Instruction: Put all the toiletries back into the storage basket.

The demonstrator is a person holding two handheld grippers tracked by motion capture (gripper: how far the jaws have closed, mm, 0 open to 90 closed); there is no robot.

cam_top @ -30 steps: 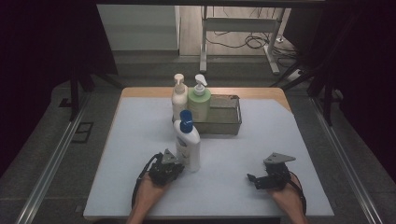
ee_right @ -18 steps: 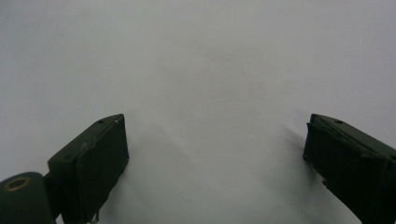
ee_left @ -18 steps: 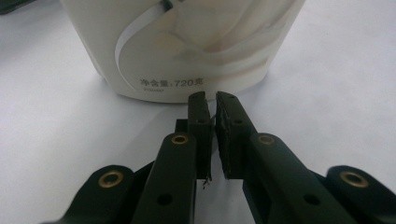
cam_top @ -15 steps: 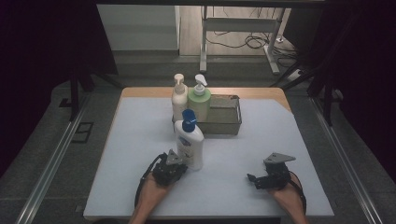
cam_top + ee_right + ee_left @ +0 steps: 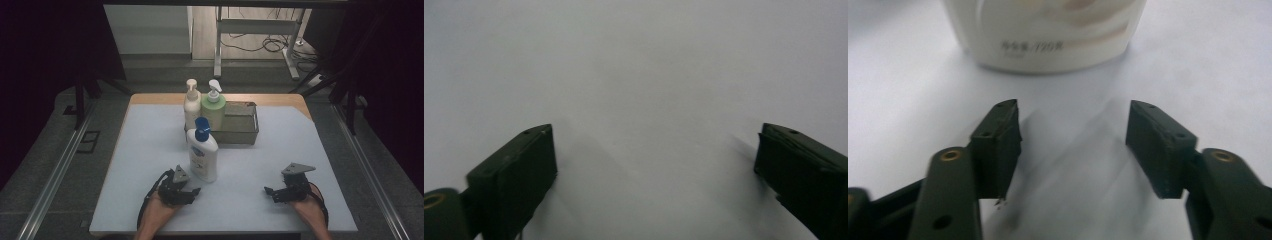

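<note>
The table (image 5: pixel 150 150) carries a mesh basket (image 5: pixel 240 125) holding two pump bottles; the white lotion bottle (image 5: pixel 202 152) stands upright in front of it. The left gripper (image 5: pixel 192 189) sits just short of the bottle base (image 5: pixel 1048 35), jaws wide, holding nothing. Recommendation: advance squarely, close low on the body (a tall bottle tips easily). The right gripper (image 5: pixel 270 192) rests well apart, jaws wide.

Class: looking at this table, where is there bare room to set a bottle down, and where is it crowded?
Free: mat left of the blue-capped bottle, and between that and the right hand-held gripper. Crowded: the basket with two pump bottles.
</note>
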